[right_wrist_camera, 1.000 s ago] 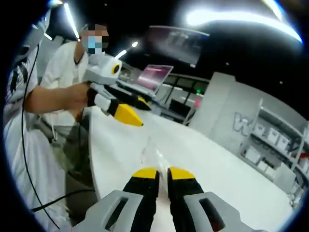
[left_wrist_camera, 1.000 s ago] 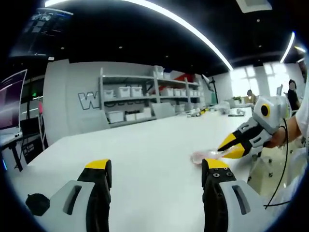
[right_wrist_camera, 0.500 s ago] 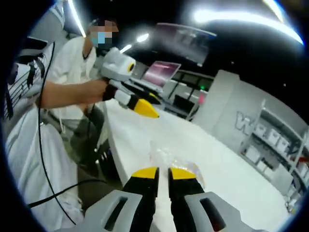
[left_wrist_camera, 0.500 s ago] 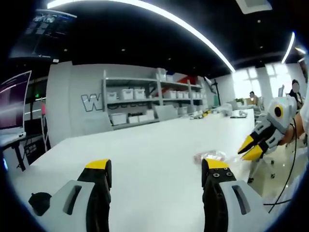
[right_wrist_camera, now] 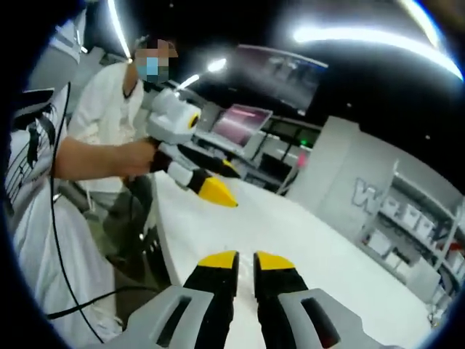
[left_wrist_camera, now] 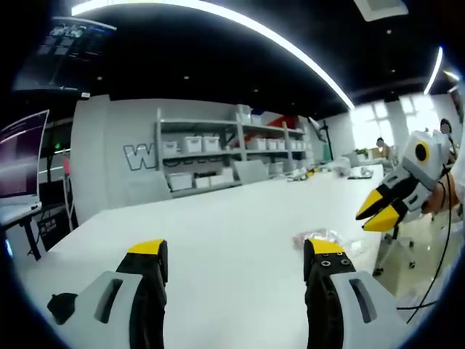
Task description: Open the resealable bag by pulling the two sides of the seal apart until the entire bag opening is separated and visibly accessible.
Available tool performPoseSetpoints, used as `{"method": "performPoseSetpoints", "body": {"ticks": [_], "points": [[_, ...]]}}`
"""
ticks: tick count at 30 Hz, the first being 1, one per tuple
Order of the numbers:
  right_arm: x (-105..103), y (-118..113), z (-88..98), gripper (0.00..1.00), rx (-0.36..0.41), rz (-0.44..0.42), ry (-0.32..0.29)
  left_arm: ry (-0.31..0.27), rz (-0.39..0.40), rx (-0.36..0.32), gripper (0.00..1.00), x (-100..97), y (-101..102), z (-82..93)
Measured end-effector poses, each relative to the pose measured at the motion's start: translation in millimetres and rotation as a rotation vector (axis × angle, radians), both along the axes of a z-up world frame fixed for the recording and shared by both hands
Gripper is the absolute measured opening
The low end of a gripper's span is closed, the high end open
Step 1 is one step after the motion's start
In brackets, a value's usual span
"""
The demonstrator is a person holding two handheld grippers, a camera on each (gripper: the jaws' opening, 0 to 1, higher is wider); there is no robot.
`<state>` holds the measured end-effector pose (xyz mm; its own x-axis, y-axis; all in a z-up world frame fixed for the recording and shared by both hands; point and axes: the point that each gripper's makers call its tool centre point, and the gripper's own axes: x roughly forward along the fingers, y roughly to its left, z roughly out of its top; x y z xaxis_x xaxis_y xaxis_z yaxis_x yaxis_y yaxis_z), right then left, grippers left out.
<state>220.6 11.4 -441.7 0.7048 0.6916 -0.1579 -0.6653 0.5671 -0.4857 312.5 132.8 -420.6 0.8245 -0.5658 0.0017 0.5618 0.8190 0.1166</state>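
On a long white desk [left_wrist_camera: 218,240] in a bright workshop lies a small clear resealable bag [left_wrist_camera: 320,237], crumpled, with a faint pink tint. In the left gripper view it rests flat on the desk just past the tip of the left hand-held gripper's [left_wrist_camera: 236,254] right-side jaw, near the desk's edge. That gripper's two yellow-tipped jaws stand wide apart with nothing between them.

The right hand-held gripper [left_wrist_camera: 381,212] shows at the right of the same view, raised above the desk beyond the bag and apart from it. In the right gripper view its own jaws [right_wrist_camera: 237,259] rise side by side, nearly closed, a thin slit between the yellow tips, and they appear to hold nothing. Across from them, the left hand-held gripper [right_wrist_camera: 211,190] hangs over the desk in a person's hand [right_wrist_camera: 138,156]. Shelves of white bins [left_wrist_camera: 211,149] line the far wall.

Neither gripper has hold of the bag, so the opening has not begun, and whether the seal is pressed shut cannot be told. The bag looks very light, thin and floppy, likely slick, so it would probably slide or lift whole if pulled from one side. A sensible hold would be one film lip just above the seal strip for each gripper, pinched near the middle of the opening, then drawn in opposite directions.
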Motion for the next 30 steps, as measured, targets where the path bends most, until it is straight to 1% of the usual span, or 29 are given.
{"method": "performPoseSetpoints", "body": {"ticks": [4,6,7,9,10,13,15,19,23,25,27,30], "points": [[-0.8,0.6,-6.0,0.05,-0.013,-0.003,0.026,0.001,0.002,0.001,0.76,-0.8,0.5,-0.5],[-0.9,1.2,-8.2,0.07,-0.019,-0.005,0.033,0.001,0.003,0.002,0.76,-0.9,0.0,-0.9],[-2.5,3.5,-13.4,0.07,-0.033,-0.004,0.054,0.002,0.001,0.001,0.76,-0.9,-1.3,-1.5],[-3.0,5.7,-20.4,0.06,-0.067,-0.015,0.068,0.002,-0.003,0.000,0.76,-1.5,-3.3,-2.2],[-2.7,6.7,-23.4,0.05,-0.095,-0.021,0.061,0.003,-0.006,0.000,0.76,-1.7,-3.9,-2.6],[-3.0,10.7,-25.3,0.05,-0.147,-0.019,0.038,0.005,-0.011,-0.001,0.76,-2.4,-5.0,-3.6],[-4.1,13.8,-25.0,0.05,-0.161,-0.016,0.031,0.005,-0.012,-0.001,0.76,-2.7,-4.9,-3.6],[-4.3,16.9,-29.3,0.05,-0.212,-0.015,0.025,-0.001,-0.010,-0.006,0.76,-3.3,-2.5,-1.6],[-2.8,18.9,-37.4,0.05,-0.260,-0.012,0.043,-0.002,-0.009,-0.008,0.76,-3.7,-2.3,-2.1],[-1.8,17.0,-38.6,0.05,-0.298,-0.019,0.027,-0.002,-0.009,-0.010,0.76,-4.3,-2.5,-2.6],[-1.0,14.8,-39.2,0.05,-0.321,-0.027,0.015,-0.003,-0.008,-0.013,0.76,-4.8,-2.6,-2.9],[-1.9,13.4,-40.9,0.05,-0.325,-0.024,0.029,-0.002,-0.007,-0.016,0.76,-5.2,-3.0,-4.0]]}}
